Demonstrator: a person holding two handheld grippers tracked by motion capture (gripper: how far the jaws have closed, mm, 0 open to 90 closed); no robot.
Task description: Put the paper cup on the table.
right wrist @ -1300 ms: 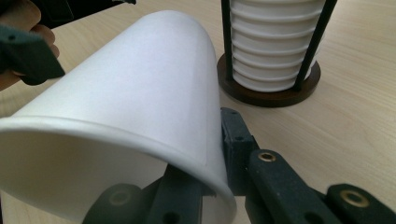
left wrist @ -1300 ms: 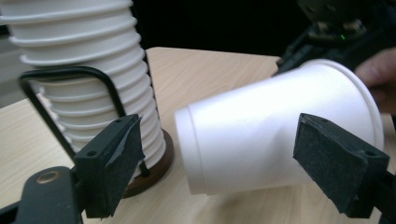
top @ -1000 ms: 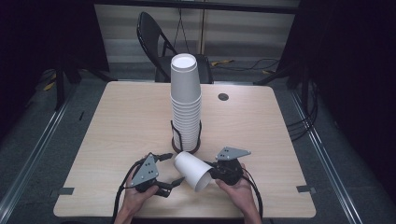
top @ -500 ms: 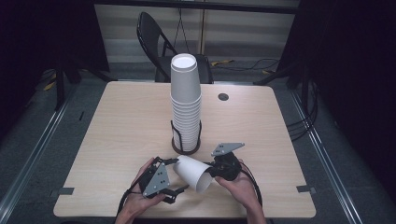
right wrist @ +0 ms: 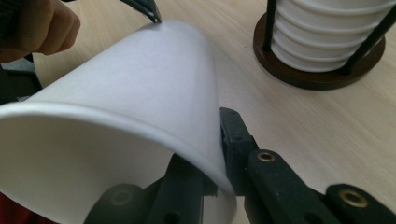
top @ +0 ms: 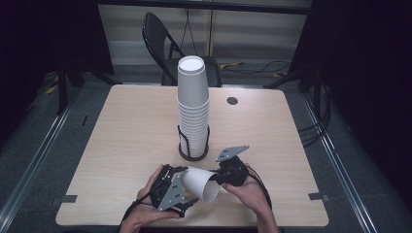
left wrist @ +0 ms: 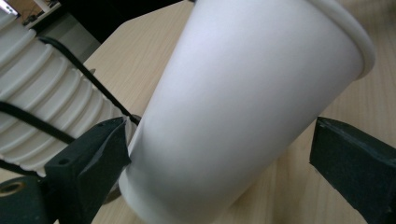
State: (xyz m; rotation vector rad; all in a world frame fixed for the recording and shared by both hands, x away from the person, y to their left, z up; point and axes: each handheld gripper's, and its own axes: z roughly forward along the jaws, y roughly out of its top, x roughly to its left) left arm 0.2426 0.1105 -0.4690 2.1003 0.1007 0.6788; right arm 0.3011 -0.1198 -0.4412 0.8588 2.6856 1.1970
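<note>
A single white paper cup [top: 200, 183] is held on its side just above the near edge of the table [top: 121, 131], between the two grippers. Seen from the tall cup stack [top: 193, 109] in its black holder [top: 193, 150], the cup lies at about 6 o'clock, near the holder but not touching it. Its open mouth is turned toward the right gripper [top: 224, 178], which is found at about 3 o'clock of the cup. In the right gripper view the rim wall of the cup [right wrist: 140, 121] is pinched between the two jaws, one jaw inside the mouth and one outside, pressed on the paper. The left gripper [top: 179, 190] is placed at about 8 o'clock of the cup, around its closed bottom end. In the left gripper view the jaws are spread wide on both sides of the cup [left wrist: 243, 107]; one jaw is touching or nearly touching the base, the other is kept clearly apart. Both hands are brought in from the near edge, with the left hand [top: 145, 204] wrapped under its gripper and the right hand [top: 250, 196] cupped below the other one.
</note>
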